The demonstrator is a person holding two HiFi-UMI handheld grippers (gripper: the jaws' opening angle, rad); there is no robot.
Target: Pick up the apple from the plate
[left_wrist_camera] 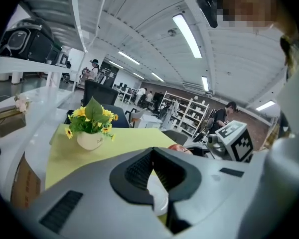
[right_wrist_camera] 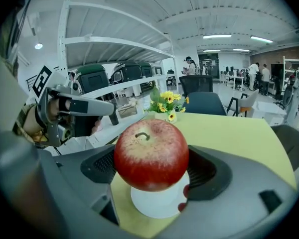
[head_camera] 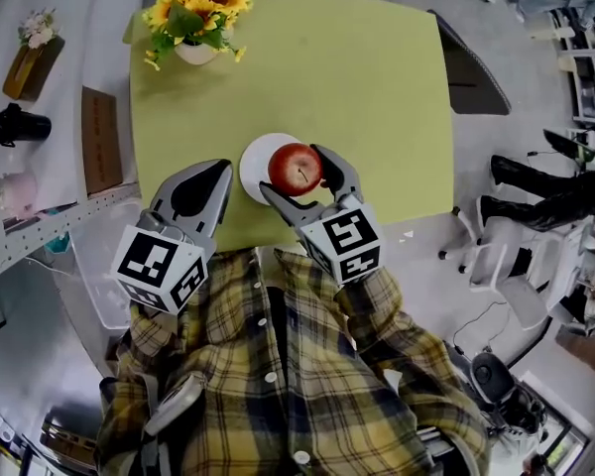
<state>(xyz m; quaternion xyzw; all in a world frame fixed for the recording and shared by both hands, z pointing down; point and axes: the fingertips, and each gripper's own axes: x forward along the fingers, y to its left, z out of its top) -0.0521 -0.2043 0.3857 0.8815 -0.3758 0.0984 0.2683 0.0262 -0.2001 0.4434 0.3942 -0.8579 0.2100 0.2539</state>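
A red apple [head_camera: 296, 168] [right_wrist_camera: 150, 153] sits between the jaws of my right gripper [head_camera: 294, 173] [right_wrist_camera: 152, 166], which is shut on it from both sides. It hangs just over the small white plate [head_camera: 256, 163] [right_wrist_camera: 157, 205] near the front edge of the yellow-green table [head_camera: 357, 87]. My left gripper [head_camera: 208, 175] [left_wrist_camera: 153, 151] hovers to the left of the plate at the table's front edge, shut with nothing in it. In the left gripper view, a piece of the plate [left_wrist_camera: 157, 193] shows behind its pads, and a sliver of the apple [left_wrist_camera: 182, 148] shows above them.
A white pot of sunflowers [head_camera: 196, 18] [left_wrist_camera: 89, 128] [right_wrist_camera: 164, 106] stands at the far left corner of the table. White shelves [head_camera: 40, 97] with a black mug and small boxes run along the left. A dark chair [head_camera: 471, 67] stands at the table's right side.
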